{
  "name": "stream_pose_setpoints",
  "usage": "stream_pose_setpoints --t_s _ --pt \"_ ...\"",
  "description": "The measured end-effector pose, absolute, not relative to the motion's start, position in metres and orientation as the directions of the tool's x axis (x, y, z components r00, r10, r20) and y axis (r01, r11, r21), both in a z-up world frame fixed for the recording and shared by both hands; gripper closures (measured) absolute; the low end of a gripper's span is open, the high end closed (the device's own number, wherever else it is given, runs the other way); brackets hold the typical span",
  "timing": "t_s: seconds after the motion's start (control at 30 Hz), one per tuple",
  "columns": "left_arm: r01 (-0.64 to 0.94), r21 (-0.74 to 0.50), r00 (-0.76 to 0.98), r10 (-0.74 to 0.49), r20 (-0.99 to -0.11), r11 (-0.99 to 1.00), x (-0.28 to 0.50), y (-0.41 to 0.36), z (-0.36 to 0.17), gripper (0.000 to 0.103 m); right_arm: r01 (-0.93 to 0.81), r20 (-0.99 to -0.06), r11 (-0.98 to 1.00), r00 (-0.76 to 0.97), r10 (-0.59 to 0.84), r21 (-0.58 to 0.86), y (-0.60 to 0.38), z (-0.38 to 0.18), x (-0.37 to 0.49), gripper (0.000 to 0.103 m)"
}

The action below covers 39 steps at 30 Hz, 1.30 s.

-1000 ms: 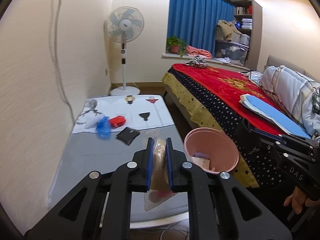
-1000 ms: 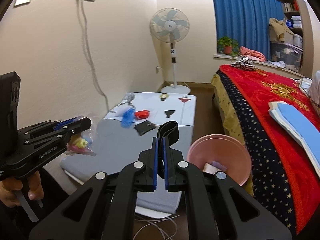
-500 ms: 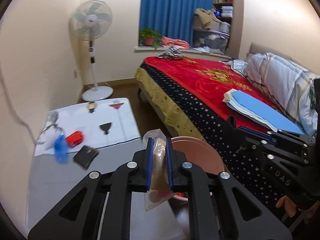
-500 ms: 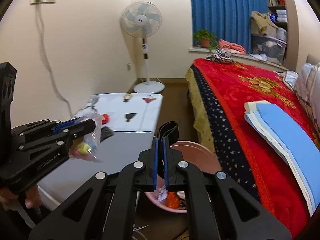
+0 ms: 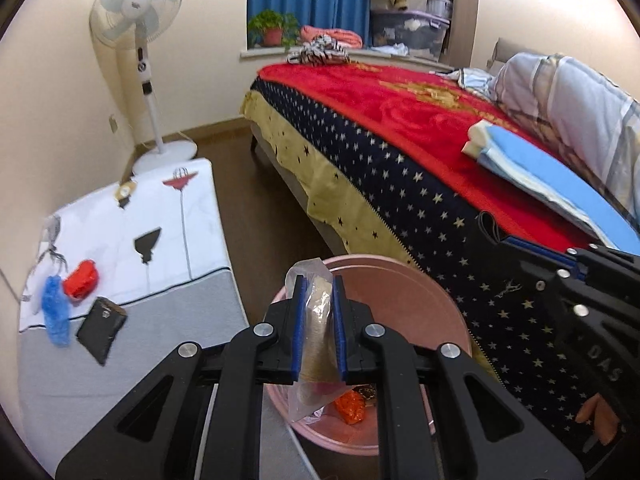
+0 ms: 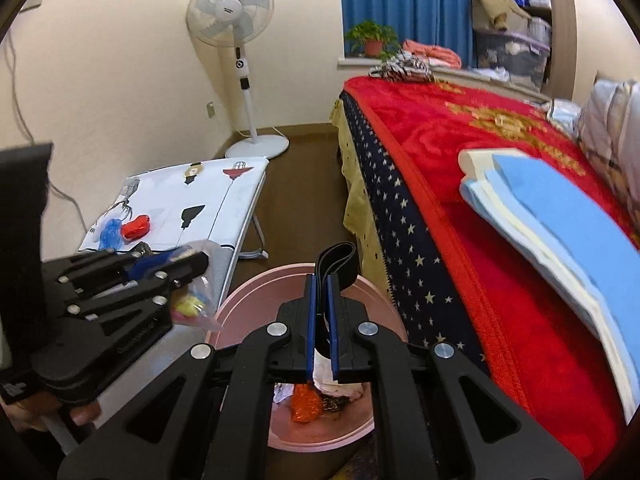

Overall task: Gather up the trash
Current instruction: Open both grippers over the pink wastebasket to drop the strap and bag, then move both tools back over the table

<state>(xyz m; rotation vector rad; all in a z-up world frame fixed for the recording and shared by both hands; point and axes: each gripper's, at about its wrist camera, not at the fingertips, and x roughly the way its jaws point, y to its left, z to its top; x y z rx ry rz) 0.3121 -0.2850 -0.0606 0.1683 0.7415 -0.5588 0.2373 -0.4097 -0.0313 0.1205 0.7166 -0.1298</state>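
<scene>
My left gripper is shut on a clear plastic bag with brownish contents, held above the near rim of the pink bin. From the right wrist view the same bag shows yellow and pink bits. My right gripper holds a black elastic band over the pink bin; its jaws are opening, and the band still stands between the pads. An orange wrapper and other scraps lie in the bin. A red wrapper, a blue wrapper and a black pouch lie on the low table.
The bin stands on the floor between the low table and a bed with a red blanket. Folded blue bedding lies on the bed. A white standing fan is by the far wall. A hand grips the right tool.
Both grippers have swung right and down from over the table to above the pink bin, still carrying the bag and the band. The bin's contents have come into view.
</scene>
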Motion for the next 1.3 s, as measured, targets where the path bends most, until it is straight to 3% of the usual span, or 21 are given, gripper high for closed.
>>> stream_pose_setpoints --t_s 0.1,0.17,0.2,0.23,0.27,0.3,0.33,0.43,0.63,0.83,1.07,1.3 --pt "0.538 -0.055 0.589 -0.422 -0.689 0.841 0.320 -0.292 -0.069 0.089 0.162 -0.680 0.984 0.729 -0.071 0.071 -0.415 -0.040 0.246 0.094" --pt "0.529 -0.037 0.601 -0.406 -0.688 0.848 0.323 -0.295 -0.072 0.079 0.173 -0.698 0.983 0.712 -0.077 0.068 -0.418 -0.046 0.251 0.092" --pt "0.520 -0.032 0.608 -0.396 -0.688 0.854 0.325 -0.295 -0.074 0.052 0.179 -0.711 0.981 0.699 -0.078 0.069 -0.419 -0.049 0.254 0.089" --pt "0.510 -0.034 0.614 -0.392 -0.685 0.859 0.326 -0.294 -0.074 0.025 0.184 -0.718 0.980 0.692 -0.075 0.075 -0.420 -0.052 0.256 0.077" --pt "0.481 -0.029 0.641 -0.374 -0.671 0.876 0.326 -0.291 -0.075 0.016 0.188 -0.724 0.979 0.686 -0.072 0.081 -0.421 -0.054 0.257 0.066" --pt "0.459 -0.027 0.663 -0.363 -0.655 0.888 0.326 -0.287 -0.074 0.012 0.201 -0.727 0.976 0.682 -0.079 0.083 -0.421 -0.056 0.257 0.048" --pt "0.449 -0.034 0.674 -0.364 -0.643 0.893 0.326 -0.284 -0.074 0.011 0.213 -0.719 0.974 0.688 -0.092 0.079 -0.422 -0.055 0.256 0.041" --pt "0.439 -0.054 0.660 -0.363 -0.658 0.897 0.329 -0.278 -0.078 0.009 0.218 -0.701 0.974 0.703 -0.118 0.055 -0.418 -0.052 0.253 0.032" --pt "0.412 -0.060 0.679 -0.350 -0.645 0.909 0.321 -0.260 -0.066 0.009 0.193 -0.629 0.981 0.765 -0.136 0.022 -0.404 -0.031 0.241 0.018" --pt "0.324 -0.001 0.746 -0.256 -0.614 0.946 0.296 -0.217 -0.039 0.008 0.126 -0.487 0.991 0.864 -0.128 -0.037 -0.362 0.007 0.215 0.009" --pt "0.215 -0.002 0.800 -0.178 -0.572 0.977 0.245 -0.135 0.003 0.008 0.061 -0.446 0.994 0.890 -0.093 -0.087 -0.301 0.035 0.187 0.005" --pt "0.133 0.030 0.819 -0.093 -0.566 0.991 0.179 -0.049 0.020 0.008 0.010 -0.487 0.999 0.873 0.010 0.038 -0.241 0.036 0.137 0.005"
